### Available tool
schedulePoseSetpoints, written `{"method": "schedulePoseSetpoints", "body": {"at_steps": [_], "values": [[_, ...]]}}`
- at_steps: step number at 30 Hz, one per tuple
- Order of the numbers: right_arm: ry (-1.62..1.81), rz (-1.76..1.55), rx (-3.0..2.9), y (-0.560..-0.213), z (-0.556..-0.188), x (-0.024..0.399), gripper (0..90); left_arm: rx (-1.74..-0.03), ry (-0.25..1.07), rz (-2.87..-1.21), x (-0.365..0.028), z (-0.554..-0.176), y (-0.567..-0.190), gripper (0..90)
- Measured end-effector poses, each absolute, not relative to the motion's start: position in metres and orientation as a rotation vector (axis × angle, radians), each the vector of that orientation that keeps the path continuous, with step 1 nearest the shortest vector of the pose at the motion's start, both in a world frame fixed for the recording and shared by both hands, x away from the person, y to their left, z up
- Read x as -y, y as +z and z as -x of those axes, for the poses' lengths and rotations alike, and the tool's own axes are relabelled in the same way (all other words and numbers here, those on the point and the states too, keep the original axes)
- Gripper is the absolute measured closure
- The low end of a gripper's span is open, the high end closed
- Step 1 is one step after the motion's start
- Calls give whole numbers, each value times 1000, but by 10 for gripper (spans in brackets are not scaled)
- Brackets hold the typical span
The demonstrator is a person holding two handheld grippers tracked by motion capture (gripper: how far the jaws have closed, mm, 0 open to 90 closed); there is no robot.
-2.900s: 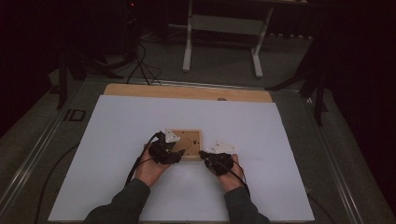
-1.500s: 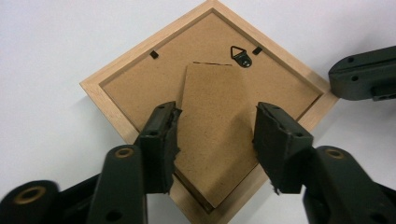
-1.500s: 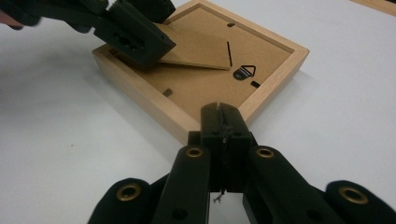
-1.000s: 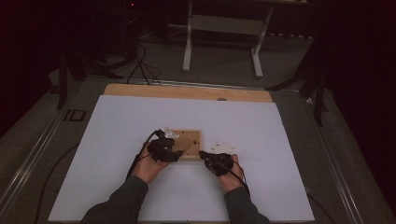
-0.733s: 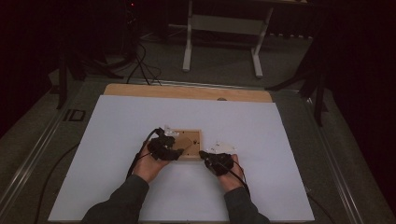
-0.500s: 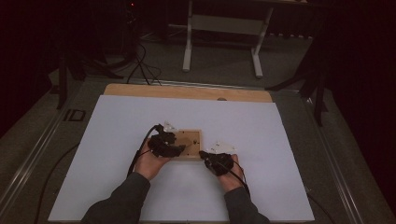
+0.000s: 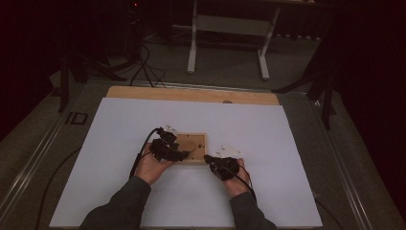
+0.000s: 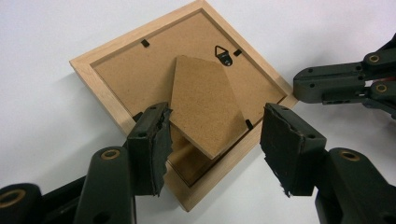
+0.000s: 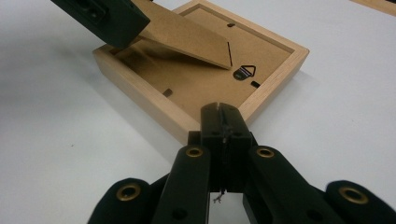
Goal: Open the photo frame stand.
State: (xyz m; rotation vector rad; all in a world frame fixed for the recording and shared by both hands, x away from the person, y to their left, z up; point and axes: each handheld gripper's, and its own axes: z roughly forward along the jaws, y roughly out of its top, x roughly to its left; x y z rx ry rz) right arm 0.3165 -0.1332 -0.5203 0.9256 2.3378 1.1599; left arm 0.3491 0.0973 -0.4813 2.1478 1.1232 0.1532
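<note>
A light wooden picture frame [image 7: 197,140] lies face down on the white sheet [image 7: 287,143]. Its brown backing carries a small metal hanger [image 8: 223,53] and a fibreboard stand flap [image 8: 205,102], raised at its free end [image 9: 187,35]. My left gripper [image 8: 215,109] is open over the frame's near corner. Its jaws have just been opening, and the flap's free end lies between them without being pressed. My right gripper [image 9: 219,109] is shut with nothing in it, its tips touching the frame's outer edge near a corner. In the high view the left gripper [image 7: 178,154] and right gripper [image 7: 209,157] flank the frame's near side.
The sheet covers a wooden tabletop whose bare strip [image 7: 191,94] shows at the far edge. Beyond it stand white table legs [image 7: 194,48], and cables [image 7: 143,67] lie on the dark floor. Each gripper trails a black cable [image 7: 141,153] toward the person.
The left hand has edged slightly up over the frame's left side. The right hand and the frame have kept still.
</note>
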Motion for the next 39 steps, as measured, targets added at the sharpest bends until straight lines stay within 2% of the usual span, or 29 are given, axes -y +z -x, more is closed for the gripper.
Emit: {"method": "schedulePoseSetpoints", "body": {"at_steps": [13,23,31,39], "values": [[1159,-927,-2339,-520,-316,133,896,-1166,104,-2144,-99,-352,-484,432],[1157,-926,-2338,-520,-316,133,890,-1220,8,-2075,-103,-360,-485,515],[1158,-926,-2337,-520,-317,133,885,-1261,-69,-2030,-104,-366,-488,526],[1157,-925,-2337,-520,-317,133,882,-1276,-90,-2046,-104,-369,-489,539]]}}
